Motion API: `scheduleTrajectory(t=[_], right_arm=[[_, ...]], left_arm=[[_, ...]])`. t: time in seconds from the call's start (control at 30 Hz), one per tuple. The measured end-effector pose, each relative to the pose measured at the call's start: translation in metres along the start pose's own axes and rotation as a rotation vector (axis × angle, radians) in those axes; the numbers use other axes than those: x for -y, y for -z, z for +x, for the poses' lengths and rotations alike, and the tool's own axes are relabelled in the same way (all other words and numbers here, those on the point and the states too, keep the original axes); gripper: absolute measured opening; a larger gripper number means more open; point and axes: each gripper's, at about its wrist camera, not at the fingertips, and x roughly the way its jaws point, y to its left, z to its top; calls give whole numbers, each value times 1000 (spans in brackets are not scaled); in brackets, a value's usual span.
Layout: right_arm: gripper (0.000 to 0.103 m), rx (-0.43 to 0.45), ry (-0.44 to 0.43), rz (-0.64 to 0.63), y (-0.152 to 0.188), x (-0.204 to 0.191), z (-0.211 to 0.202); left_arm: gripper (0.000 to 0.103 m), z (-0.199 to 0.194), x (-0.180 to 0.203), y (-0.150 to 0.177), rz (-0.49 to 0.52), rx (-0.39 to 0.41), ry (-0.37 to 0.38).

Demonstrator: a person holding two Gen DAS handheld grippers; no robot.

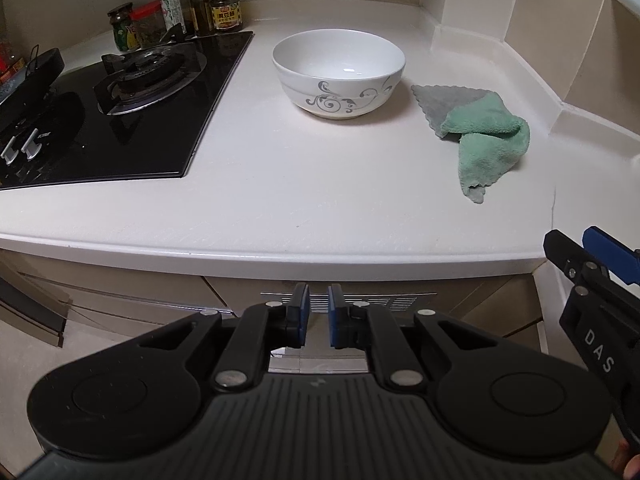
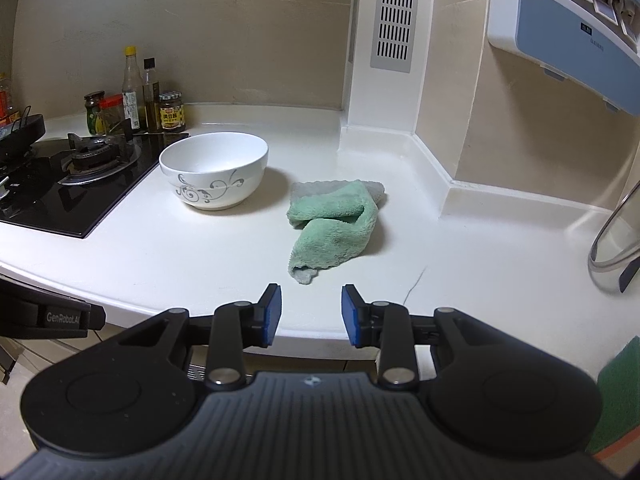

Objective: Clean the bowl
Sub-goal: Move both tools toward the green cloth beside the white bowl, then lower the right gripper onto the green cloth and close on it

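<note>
Left gripper (image 1: 318, 316) hangs below the counter edge, blue pads a narrow gap apart, nothing between them. Right gripper (image 2: 311, 314) sits over the counter's front edge, pads wider apart, also empty.

From the left gripper, the white bowl (image 1: 338, 74) with grey scroll pattern stands upright at 12 o'clock on the white counter (image 1: 280, 184), empty inside. Green-and-grey cloth (image 1: 478, 136) lies crumpled at 1 o'clock, just beside the bowl, not touching. From the right gripper, the bowl (image 2: 214, 170) is at 11 o'clock and the cloth (image 2: 336, 224) at 12 o'clock, nearer.

Only the left view shows the right gripper's side, at 3 o'clock, lettered "DAS", plus the stove knobs (image 1: 22, 148) and a vent strip under the counter. Only the right view shows the left gripper's body at 9 o'clock, lettered "GenRoboLA…", cut off; a blue-and-white wall unit (image 2: 568, 28) at 1 o'clock, its print too small to read; a glass lid (image 2: 616, 240) at 3 o'clock.

Both views: black gas stove (image 1: 132, 120) left of the bowl, jars and bottles (image 1: 188, 12) behind; jar labels unreadable.
</note>
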Motion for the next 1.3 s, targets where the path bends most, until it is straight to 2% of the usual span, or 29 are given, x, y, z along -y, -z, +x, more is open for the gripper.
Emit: scheduleTrajectory(t=[0.53,1.3], right_arm=[[28,-16,17,-3,-14,-7,25],[28,-34,60,15,-43,-9,74]], left_arm=[[10,18,-7,-20,13,-14,15],[10,48,-12,-72,51,-9,31]])
